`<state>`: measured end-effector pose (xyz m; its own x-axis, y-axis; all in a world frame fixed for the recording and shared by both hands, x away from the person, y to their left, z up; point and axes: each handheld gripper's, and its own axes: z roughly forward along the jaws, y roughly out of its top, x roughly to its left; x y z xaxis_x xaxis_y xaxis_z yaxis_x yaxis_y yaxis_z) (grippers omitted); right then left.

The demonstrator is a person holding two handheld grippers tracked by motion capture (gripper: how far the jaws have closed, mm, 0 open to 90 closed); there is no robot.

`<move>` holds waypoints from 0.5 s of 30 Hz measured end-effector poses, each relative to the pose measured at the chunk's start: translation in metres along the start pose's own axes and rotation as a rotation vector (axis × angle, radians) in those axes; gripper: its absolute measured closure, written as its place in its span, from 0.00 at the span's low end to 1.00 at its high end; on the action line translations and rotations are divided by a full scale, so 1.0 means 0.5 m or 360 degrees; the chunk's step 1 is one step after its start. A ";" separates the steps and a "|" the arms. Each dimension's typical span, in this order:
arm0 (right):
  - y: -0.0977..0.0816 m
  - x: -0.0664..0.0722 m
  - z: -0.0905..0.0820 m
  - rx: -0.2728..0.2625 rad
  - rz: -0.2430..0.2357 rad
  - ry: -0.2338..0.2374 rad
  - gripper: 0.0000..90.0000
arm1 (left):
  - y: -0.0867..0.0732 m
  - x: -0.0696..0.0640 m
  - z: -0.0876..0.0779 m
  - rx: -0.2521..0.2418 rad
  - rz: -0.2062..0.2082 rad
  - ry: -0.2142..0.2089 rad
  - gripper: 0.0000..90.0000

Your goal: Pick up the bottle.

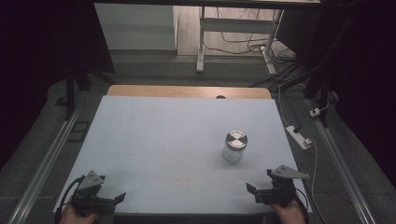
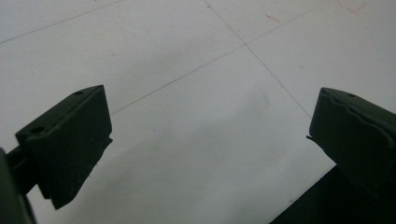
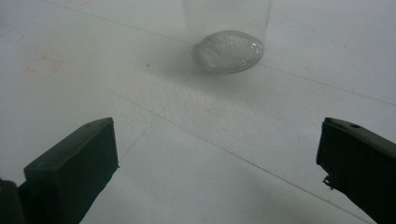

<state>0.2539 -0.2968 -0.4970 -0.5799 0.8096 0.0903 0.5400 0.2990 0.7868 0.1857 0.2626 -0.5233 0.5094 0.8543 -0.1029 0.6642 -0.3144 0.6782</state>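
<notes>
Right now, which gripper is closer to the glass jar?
Right. The right gripper sits just below and slightly right of the jar, jaws open, while the left gripper waits at the table's far left corner.

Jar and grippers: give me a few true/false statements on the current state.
1. The glass jar stands upright with its metal lid on. True.
2. The right gripper is shut on the jar. False: its jaws stand open and empty, short of the jar.
3. The jar is nearer the right gripper than the left gripper. True.
4. The left gripper holds the lid. False: its jaws are open over the bare white table.
5. The jar lies on its side. False: it stands upright.
</notes>
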 end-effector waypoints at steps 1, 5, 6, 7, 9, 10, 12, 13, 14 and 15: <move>0.000 0.000 0.000 0.0005 0.0003 0.0007 0.00 | 0.000 0.000 0.000 0.0000 0.0000 0.0000 0.00; 0.001 0.003 0.002 0.0020 -0.0027 0.0019 0.00 | 0.000 0.001 0.000 0.0003 -0.0003 -0.0014 0.00; 0.001 0.004 0.003 0.0023 -0.0039 0.0025 0.00 | 0.000 0.001 0.000 0.0000 -0.0005 -0.0013 0.00; 0.001 0.005 0.003 0.0029 -0.0053 0.0027 0.00 | 0.000 0.001 0.000 0.0000 -0.0005 -0.0013 0.01; 0.002 0.008 0.005 0.0042 -0.0074 0.0030 0.00 | 0.000 0.001 0.000 0.0001 -0.0007 -0.0010 0.01; 0.002 0.008 0.006 0.0050 -0.0079 0.0041 0.00 | 0.000 0.001 0.000 0.0002 -0.0005 -0.0012 0.01; 0.003 0.007 0.007 0.0055 -0.0084 0.0052 0.00 | 0.000 0.001 0.000 0.0003 -0.0002 -0.0011 0.01; 0.003 0.007 0.007 0.0060 -0.0085 0.0060 0.00 | 0.000 0.001 0.000 0.0004 -0.0001 -0.0010 0.01; 0.003 0.007 0.008 0.0062 -0.0082 0.0068 0.00 | 0.000 0.001 0.001 0.0006 0.0001 -0.0012 0.01; 0.003 0.007 0.008 0.0065 -0.0080 0.0068 0.00 | 0.000 0.000 0.001 0.0007 0.0001 -0.0012 0.01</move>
<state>0.2551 -0.2916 -0.4976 -0.6321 0.7710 0.0783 0.5336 0.3597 0.7655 0.1861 0.2626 -0.5235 0.5141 0.8509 -0.1078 0.6662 -0.3170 0.6751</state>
